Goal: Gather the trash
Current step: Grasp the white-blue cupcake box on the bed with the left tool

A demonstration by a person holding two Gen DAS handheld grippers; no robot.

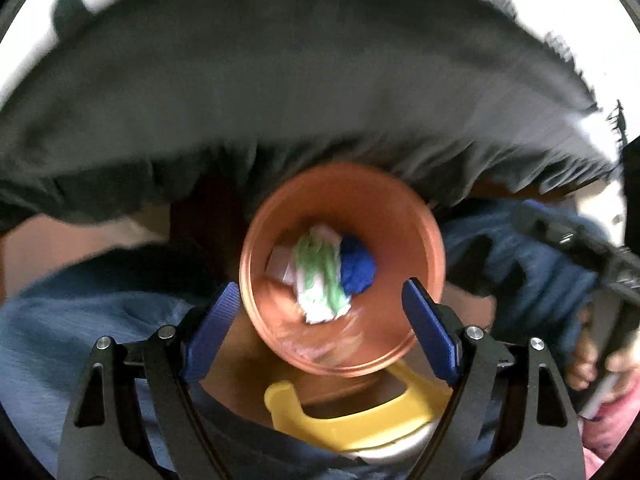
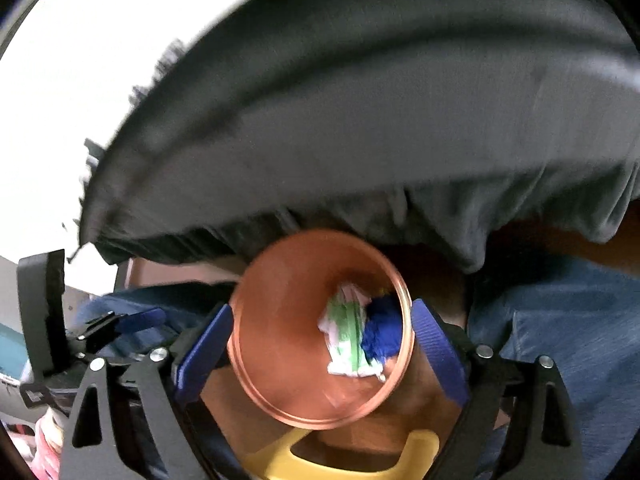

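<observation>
Both wrist views are blurred, so fine detail is lost. Lowest in each frame is a yellow handle [image 1: 352, 428], curved, with a white part under it in the left view; what it belongs to I cannot tell. Just above, the left gripper [image 1: 320, 336] has its jaws spread wide on either side of an orange cup [image 1: 344, 268], and the pads do not clearly press its wall. The right gripper [image 2: 320, 356] looks the same: jaws spread, flanking the cup [image 2: 316, 344], contact unclear. The cup's mouth faces the cameras, probably so its inside can be checked or filled. At its bottom lies the trash [image 1: 324, 276]: a crumpled white-and-green wrapper and a blue wad [image 1: 358, 268], seen also in the right view [image 2: 348, 340]. Behind the cup are the person's blue jeans [image 1: 80, 320] and a dark shirt [image 1: 300, 92] filling the upper frame; the cup seems held close to the lap.
</observation>
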